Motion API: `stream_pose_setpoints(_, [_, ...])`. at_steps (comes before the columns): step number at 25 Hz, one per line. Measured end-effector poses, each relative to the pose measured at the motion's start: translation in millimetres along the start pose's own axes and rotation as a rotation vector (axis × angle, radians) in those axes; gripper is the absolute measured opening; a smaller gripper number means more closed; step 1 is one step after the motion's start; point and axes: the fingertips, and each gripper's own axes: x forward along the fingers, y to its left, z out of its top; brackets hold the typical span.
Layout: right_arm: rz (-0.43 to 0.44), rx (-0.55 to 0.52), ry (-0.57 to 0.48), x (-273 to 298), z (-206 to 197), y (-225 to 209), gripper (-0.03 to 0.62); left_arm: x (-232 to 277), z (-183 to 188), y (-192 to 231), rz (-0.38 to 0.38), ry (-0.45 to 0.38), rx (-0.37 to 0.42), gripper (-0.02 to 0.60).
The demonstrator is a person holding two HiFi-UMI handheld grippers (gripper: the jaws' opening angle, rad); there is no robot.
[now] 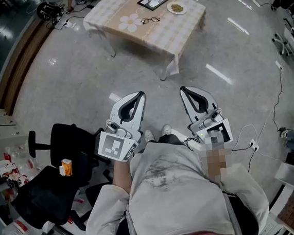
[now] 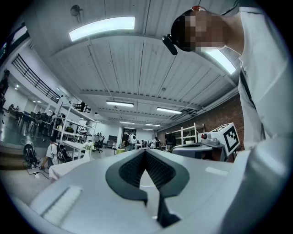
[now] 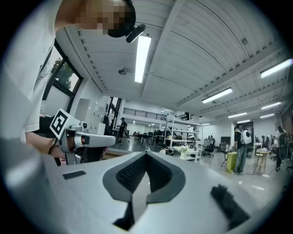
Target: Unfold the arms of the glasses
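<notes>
- A wide hall with a glossy grey floor [image 1: 56,87]. On the far side stands a low table [image 1: 180,31] under a checked cloth.
- The glasses [image 1: 150,20] lie on that table, just right of a flower print [image 1: 129,22], with a dark tablet [image 1: 152,1] and a plate [image 1: 177,7] beyond them. They are too small here to tell how the arms lie.
- The person stands well apart from the table, with both grippers near the body, pointing roughly level towards it.
- The left gripper [image 1: 141,95] has its jaws pressed together with nothing between them, and the right gripper [image 1: 182,90] is the same (each gripper view shows only the hall past the closed pads).
- The step in hand looks like the approach, since nothing on the table has been touched yet.
- To do it well, walk up to the near edge, keeping clear of the black chair [image 1: 61,143] on the left, and part both jaws before reaching in.
- One gripper should then steady the front of the frame while the other takes an arm close to its hinge and swings it outward.
- The pressure should be light, because a thin frame probably slides on cloth and bends easily.
</notes>
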Motion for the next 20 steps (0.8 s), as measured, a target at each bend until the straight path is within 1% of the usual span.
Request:
stream_pose_setpoints(7, [-0.007,0.009,-0.021,-12,-5,-20,0.015,19,0,-15,0.002,-0.006,0.006,0.010])
stream_pose_setpoints(10, [-0.025,0.029,-0.031,-16,-8,-27,0.015,26,-1,-16,0.022,-0.005,0.002,0.010])
stream_pose_setpoints(13, [-0.043,0.018,-0.042,-18,-9,-38,0.015,35,-2,-16,0.055,-0.001,0.006,0.009])
stream_pose_setpoints(16, [-0.030,-0.006,-0.053,-19,-11,-46,0.015,42,-5,-18,0.079,0.008,0.020,0.009])
stream_pose_setpoints(20, [-0.020,0.004,-0.051,-17,-18,-55,0.015,51,-11,-21,0.085,0.020,0.025,0.009])
